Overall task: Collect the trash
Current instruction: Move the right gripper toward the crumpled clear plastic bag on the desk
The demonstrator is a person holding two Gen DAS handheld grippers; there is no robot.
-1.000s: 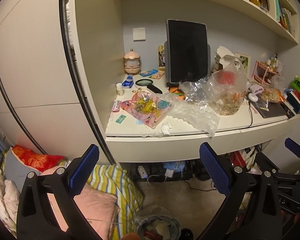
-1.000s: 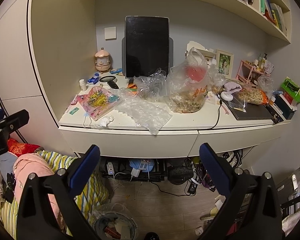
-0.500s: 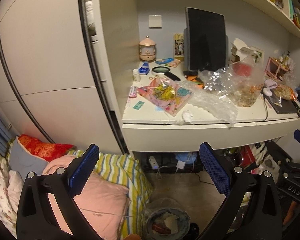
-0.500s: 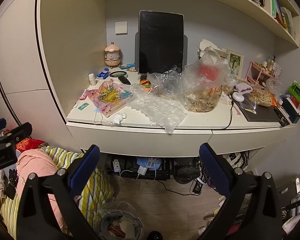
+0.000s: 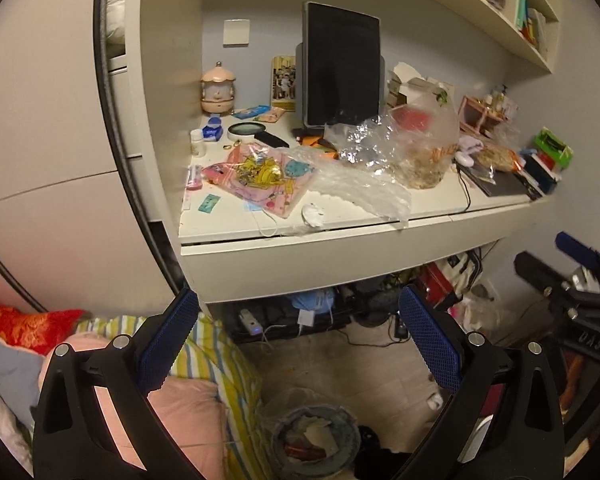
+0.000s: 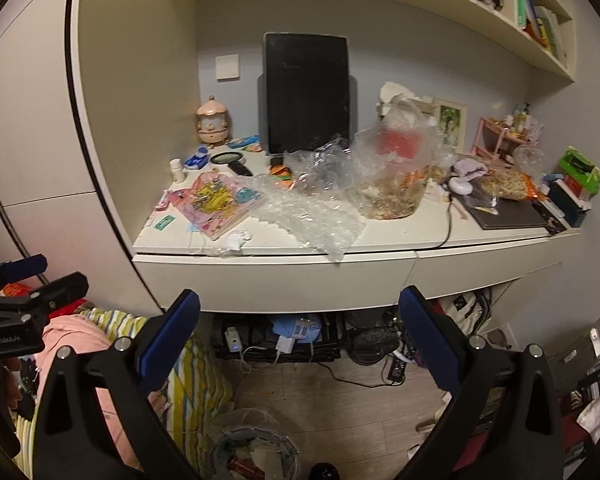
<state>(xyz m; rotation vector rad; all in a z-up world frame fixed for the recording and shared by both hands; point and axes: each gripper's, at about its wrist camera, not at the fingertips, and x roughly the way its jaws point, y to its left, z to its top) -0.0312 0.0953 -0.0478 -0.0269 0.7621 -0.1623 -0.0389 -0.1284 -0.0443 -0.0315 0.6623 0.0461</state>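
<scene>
Surveying: both grippers hang in front of the cream desk (image 6: 284, 280), below its front edge, with nothing taken up yet.
Left gripper (image 5: 298, 340): blue-padded jaws spread wide, nothing between them.
Right gripper (image 6: 300, 338): blue-padded jaws equally wide, also bare.
Trash on the desk: a clear crinkled sheet of bubble wrap (image 6: 312, 220) sprawls across the middle of the top, 1 corner drooping over the front edge; a small crumpled white tissue (image 6: 234, 240) sits just left of it at the edge; a clear plastic bag of food scraps (image 6: 392, 184) stands upright behind.
Destination: a round bin lined with a clear bag (image 5: 314, 436) sits on the floor below, already holding scraps.
Key relation: the bubble wrap lies above and ahead of both grippers, its long axis running from back-left to front-right; in the right wrist view its hanging corner sits almost straight above the gap between the jaws, so the right gripper looks nearer.
Next move, as a judgement: rise and reach forward to pinch that overhanging corner.
</scene>
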